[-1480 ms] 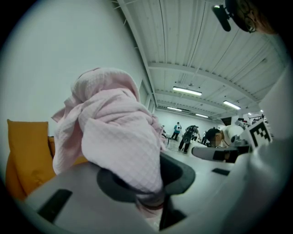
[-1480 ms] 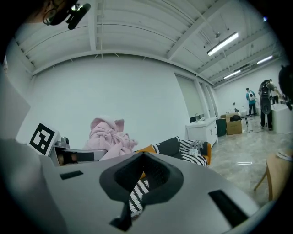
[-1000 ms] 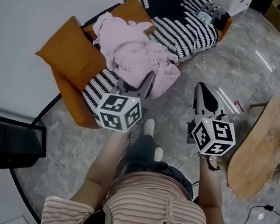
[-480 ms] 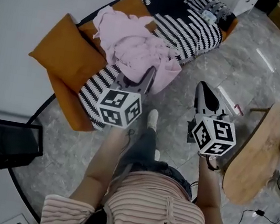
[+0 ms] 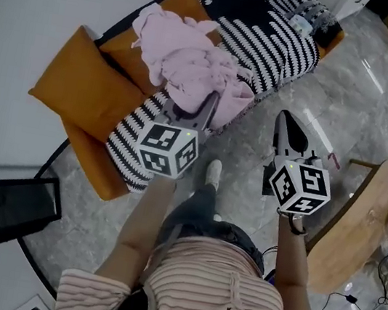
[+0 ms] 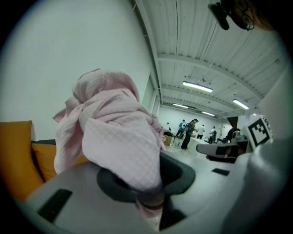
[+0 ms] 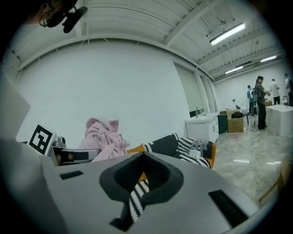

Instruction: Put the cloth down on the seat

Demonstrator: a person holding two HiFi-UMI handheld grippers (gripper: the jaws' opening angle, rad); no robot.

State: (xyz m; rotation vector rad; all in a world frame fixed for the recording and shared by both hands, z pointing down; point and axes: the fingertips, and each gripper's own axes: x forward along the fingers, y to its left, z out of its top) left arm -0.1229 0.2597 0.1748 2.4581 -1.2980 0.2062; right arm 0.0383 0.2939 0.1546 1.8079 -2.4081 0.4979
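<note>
A crumpled pink cloth [image 5: 187, 61] is bunched over the black-and-white striped sofa seat [image 5: 271, 46], against the orange cushions [image 5: 80, 87]. My left gripper [image 5: 207, 109] is at the cloth's near hem by the seat's front edge and is shut on it. In the left gripper view the cloth [image 6: 114, 137] rises in a heap from the pinch between the jaws [image 6: 149, 205]. My right gripper [image 5: 288, 122] hovers over the floor right of the cloth, its fingers together and holding nothing. Its own view looks along the jaws [image 7: 132, 205] at the striped sofa [image 7: 183, 148] and the cloth [image 7: 103, 132].
A wooden table [image 5: 355, 229] stands at the right, with cables on the floor beside it. A black screen [image 5: 2, 203] sits on the floor at the lower left. The person's shoe [image 5: 212, 172] is on the marble floor just before the sofa. Several people [image 6: 187, 132] stand far across the hall.
The head view has shifted slightly, so the sofa sits a little higher and further right. The left gripper keeps its hold on the cloth; the right gripper has barely moved.
</note>
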